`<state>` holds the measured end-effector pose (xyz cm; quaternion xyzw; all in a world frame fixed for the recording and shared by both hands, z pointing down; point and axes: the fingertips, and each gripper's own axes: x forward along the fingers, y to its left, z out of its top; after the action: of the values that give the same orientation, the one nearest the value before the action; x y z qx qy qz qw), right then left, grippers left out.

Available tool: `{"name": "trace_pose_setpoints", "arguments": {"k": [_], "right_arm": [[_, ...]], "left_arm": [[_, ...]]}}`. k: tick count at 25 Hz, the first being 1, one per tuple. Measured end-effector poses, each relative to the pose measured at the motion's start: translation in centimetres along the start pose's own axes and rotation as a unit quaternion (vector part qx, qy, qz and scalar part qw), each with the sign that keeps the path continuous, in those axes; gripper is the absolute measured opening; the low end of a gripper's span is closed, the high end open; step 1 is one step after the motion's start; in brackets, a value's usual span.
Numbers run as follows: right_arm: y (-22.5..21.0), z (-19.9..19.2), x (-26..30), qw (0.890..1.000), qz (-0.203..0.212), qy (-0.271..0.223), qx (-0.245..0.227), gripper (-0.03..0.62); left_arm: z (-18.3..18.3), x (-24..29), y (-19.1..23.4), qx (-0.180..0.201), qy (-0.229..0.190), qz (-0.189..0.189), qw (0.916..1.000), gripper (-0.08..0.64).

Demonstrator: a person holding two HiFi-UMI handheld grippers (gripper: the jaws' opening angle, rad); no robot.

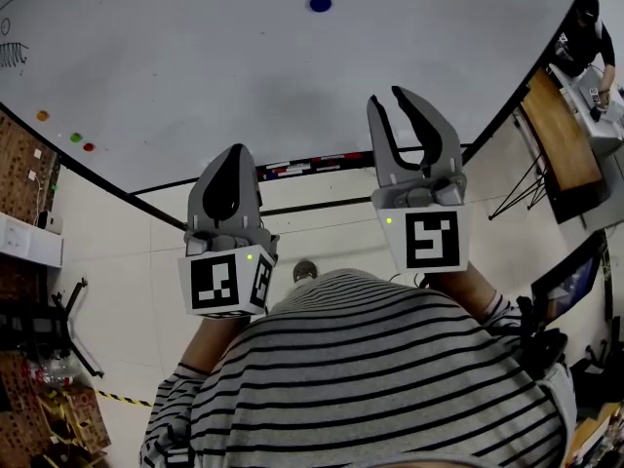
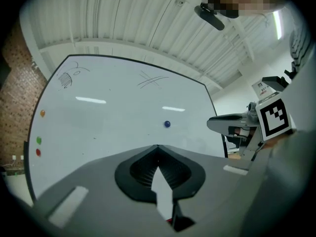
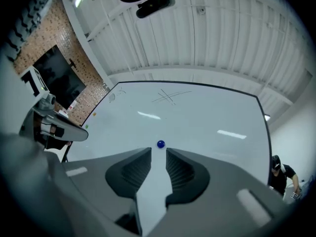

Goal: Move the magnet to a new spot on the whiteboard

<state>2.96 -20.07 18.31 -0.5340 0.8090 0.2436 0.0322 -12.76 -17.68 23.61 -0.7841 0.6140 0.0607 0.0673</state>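
Surrounding magnet [image 1: 320,4] — wide whiteboard [image 1: 244,76], edges far

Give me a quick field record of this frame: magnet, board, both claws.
target: blue magnet, stuck on the whiteboard, not held
right claw: open, nothing between the jaws, gap lined up with the blue magnet, which lies beyond the tips
left claw: shut, nothing in it
other magnets: orange magnet, green magnet, red magnet, all near the board's left edge
task state: magnet not yet gripped
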Motion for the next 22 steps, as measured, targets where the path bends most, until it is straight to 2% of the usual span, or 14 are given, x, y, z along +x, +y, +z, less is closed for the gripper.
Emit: {"name": "trace_pose_setpoints", "arguments": {"k": [7, 10, 13, 17, 22], "right_arm": [[-1.9, 2.3, -9.2, 0.999, 0.009, 0.006, 0.039, 0.000], [-1.7, 3.1, -11.5, 0.999, 0.014, 0.010, 0.045, 0.000], [-1.1, 3.2, -12.6, 0.998, 0.019, 0.017, 0.062, 0.000], [1.0, 2.9, -13.4, 0.994, 0.038, 0.038, 0.096, 0.000], [3.9, 2.8, -13.3, 0.992, 0.056, 0.058, 0.099, 0.000]], "left_arm": [[1.6, -7.0, -6.4, 0.009, 0.007, 0.016, 0.9998, 0.015], [2.3, -9.4, -8.0, 0.021, 0.008, 0.014, 0.9997, 0.015], [2.9, -10.6, -8.3, 0.027, 0.009, 0.011, 0.9995, 0.015], [2.8, -12.2, -8.0, 0.014, 0.013, 0.010, 0.9998, 0.015], [1.8, -13.5, -7.2, 0.001, 0.025, -0.001, 0.9997, 0.015]]}}
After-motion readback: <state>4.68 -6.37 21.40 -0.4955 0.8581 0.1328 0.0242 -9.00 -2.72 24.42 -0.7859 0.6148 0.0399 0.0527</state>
